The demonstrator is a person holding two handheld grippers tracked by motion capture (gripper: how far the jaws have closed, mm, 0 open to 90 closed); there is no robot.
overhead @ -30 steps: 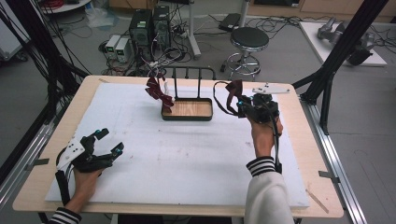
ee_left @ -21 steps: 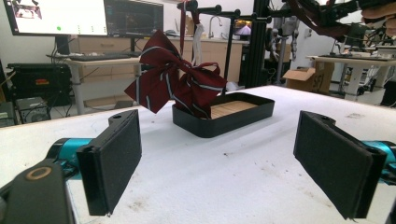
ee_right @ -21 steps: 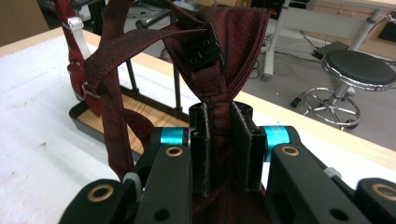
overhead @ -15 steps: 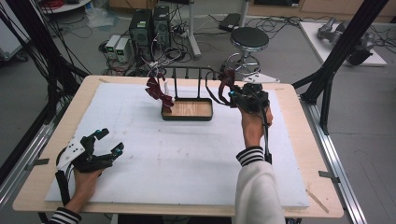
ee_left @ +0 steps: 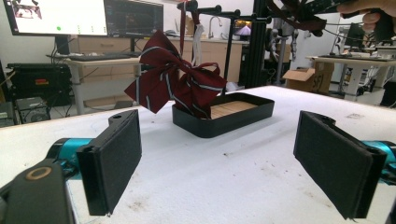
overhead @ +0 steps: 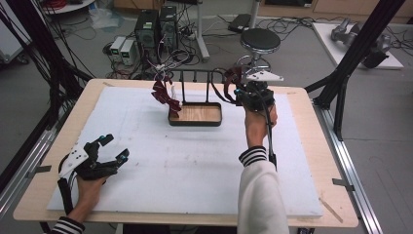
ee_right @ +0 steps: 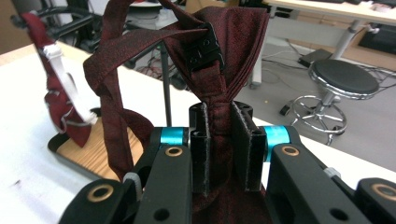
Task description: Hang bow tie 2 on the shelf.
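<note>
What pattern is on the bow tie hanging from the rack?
Dark red bow tie with thin grey-white stripes, clearest in the left gripper view.

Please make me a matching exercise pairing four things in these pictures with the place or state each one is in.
Things:
1. left gripper
2. right gripper
3. striped bow tie
4. stool

Places or states:
A. on the floor beyond the table's far edge
B. shut on a plain dark red tie
C. hanging from the rack above the black tray
D. jaws wide apart, low over the white mat near the table's front left

Pairs: 1-D, 2-B, 3-C, 4-A
</note>
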